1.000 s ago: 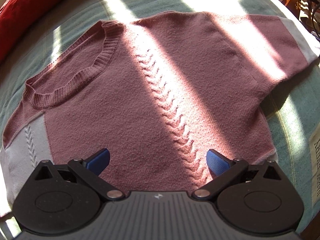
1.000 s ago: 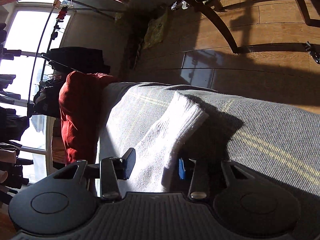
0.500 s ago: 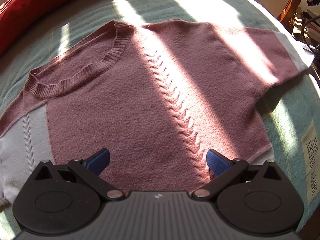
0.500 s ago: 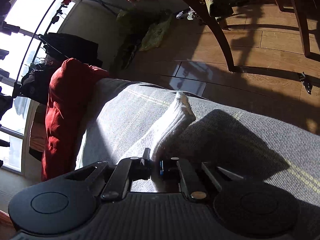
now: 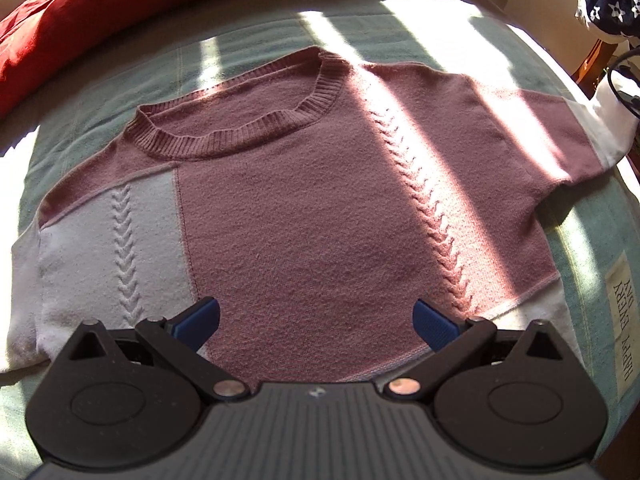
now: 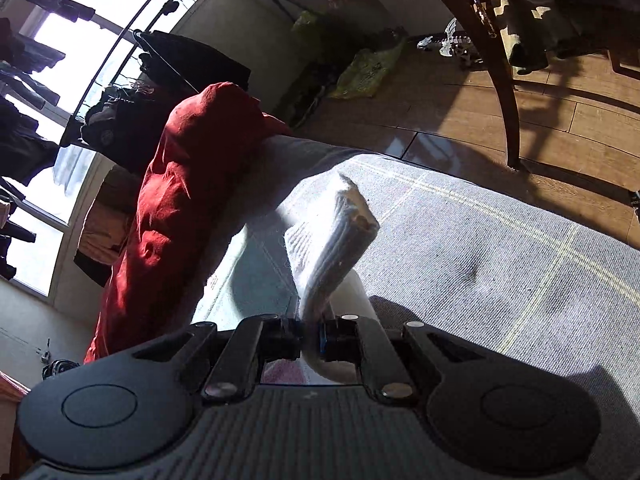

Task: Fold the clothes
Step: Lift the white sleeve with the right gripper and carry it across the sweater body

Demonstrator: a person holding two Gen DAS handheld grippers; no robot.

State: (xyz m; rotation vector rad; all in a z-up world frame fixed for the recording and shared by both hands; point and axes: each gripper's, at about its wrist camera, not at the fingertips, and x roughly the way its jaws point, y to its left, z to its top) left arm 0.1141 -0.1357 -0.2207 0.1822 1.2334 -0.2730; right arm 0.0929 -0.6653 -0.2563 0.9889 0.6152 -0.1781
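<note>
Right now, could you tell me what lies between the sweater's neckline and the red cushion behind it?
In the left wrist view, only bare green blanket, striped with sunlight, lies between the sweater neckline and the red cushion.

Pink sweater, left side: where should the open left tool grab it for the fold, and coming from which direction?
Take the white sleeve end at the sweater's left edge. Bring the left tool in from outside that edge, low along the bedspread, so one finger slides under. The sleeve lies flat and spread, its free edge giving a lip; the body's middle offers none.
</note>
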